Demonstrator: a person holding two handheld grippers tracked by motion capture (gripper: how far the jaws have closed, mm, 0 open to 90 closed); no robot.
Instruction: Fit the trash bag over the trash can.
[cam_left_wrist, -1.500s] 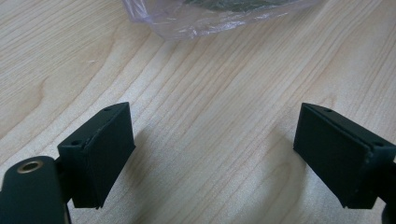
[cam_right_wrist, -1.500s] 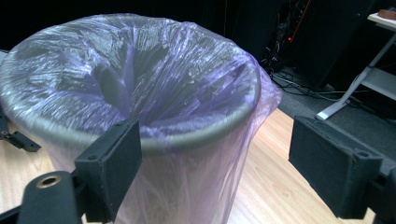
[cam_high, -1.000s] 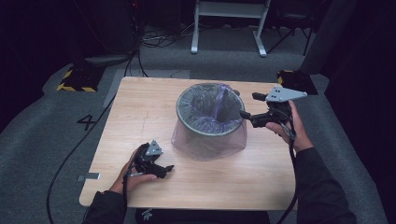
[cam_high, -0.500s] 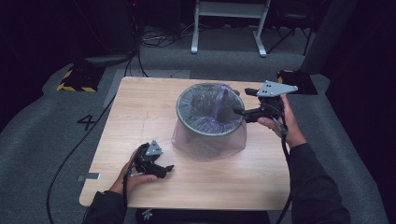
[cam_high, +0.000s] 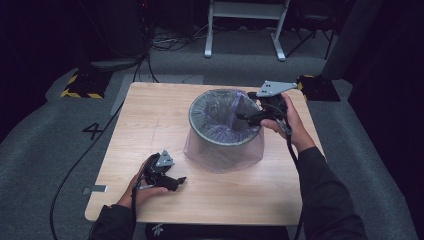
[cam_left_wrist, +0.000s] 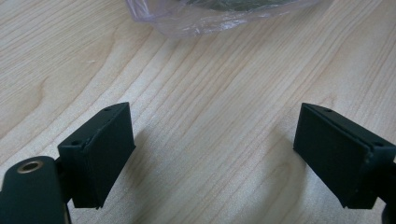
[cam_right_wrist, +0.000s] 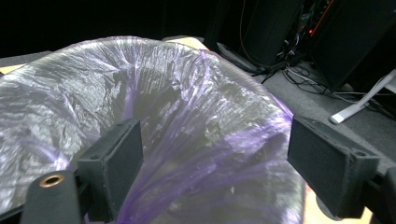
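A light wooden table (cam_high: 150, 125) stands on grey carpet. A round bin (cam_high: 225, 127) lined with a translucent purple bag (cam_high: 222, 152) sits on it, right of centre, the bag's loose skirt spreading over the wood around the base. The left gripper (cam_high: 172, 181) rests on the tabletop near the front left edge, apart from the bag.

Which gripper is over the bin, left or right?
The right gripper, jaws open, reaching over the rim of the lined bin. The left gripper sits low over the table, short of the bag's hem, also open.

Black gripper (cam_high: 248, 117), seemingly dark sleeves.
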